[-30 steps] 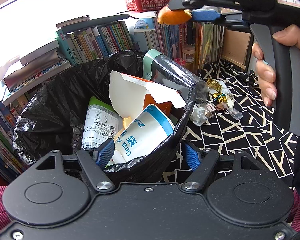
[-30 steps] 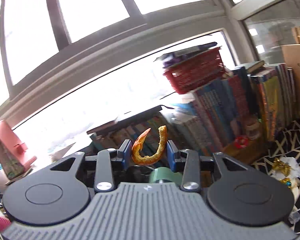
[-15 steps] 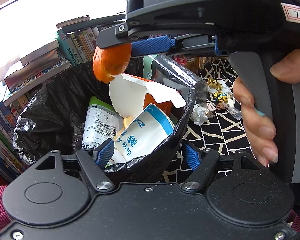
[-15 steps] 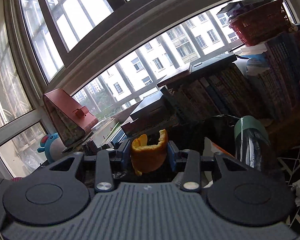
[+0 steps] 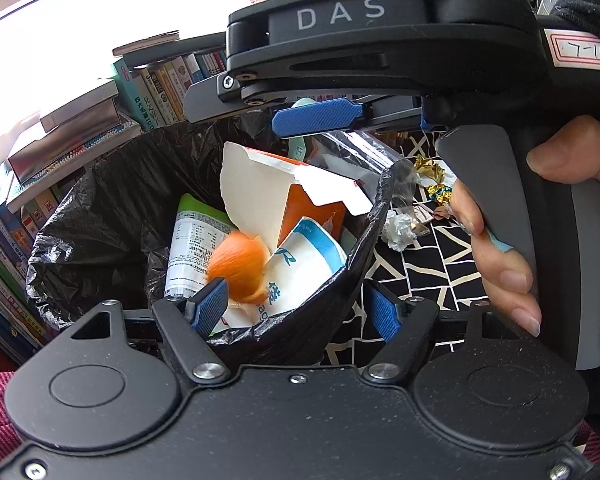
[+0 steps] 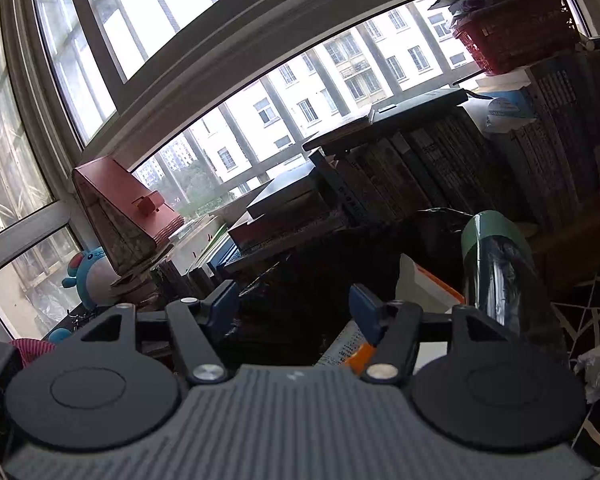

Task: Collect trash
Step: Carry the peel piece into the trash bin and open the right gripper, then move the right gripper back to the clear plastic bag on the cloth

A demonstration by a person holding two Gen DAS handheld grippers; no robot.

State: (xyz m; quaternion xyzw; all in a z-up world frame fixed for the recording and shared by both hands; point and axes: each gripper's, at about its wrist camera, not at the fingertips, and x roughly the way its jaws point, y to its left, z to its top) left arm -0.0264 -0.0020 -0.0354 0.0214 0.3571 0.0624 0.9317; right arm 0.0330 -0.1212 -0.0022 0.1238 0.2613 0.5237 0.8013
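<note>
Right gripper (image 6: 294,306) jaws opening, nothing between; blurred orange peel (image 5: 240,270) below it in black-lined bin (image 5: 100,216), frame centre. Left gripper (image 5: 296,308) mid-wide, straddling bin rim; pad contact unclear.

Large multi-pane windows (image 6: 148,40) with dark grey frames span the far side; daylight through them is strong and overexposes the left wrist view. Pale apartment blocks (image 6: 340,76) show outside. Along the sill stands a crowded row of books (image 6: 440,168), some upright, others stacked flat. A red plastic basket (image 6: 516,40) sits on top of the books at the right. A pink house-shaped model (image 6: 128,216) and a blue plush toy (image 6: 88,272) stand at the left. The surface bears a black cloth with pale geometric lines (image 5: 432,256).
</note>
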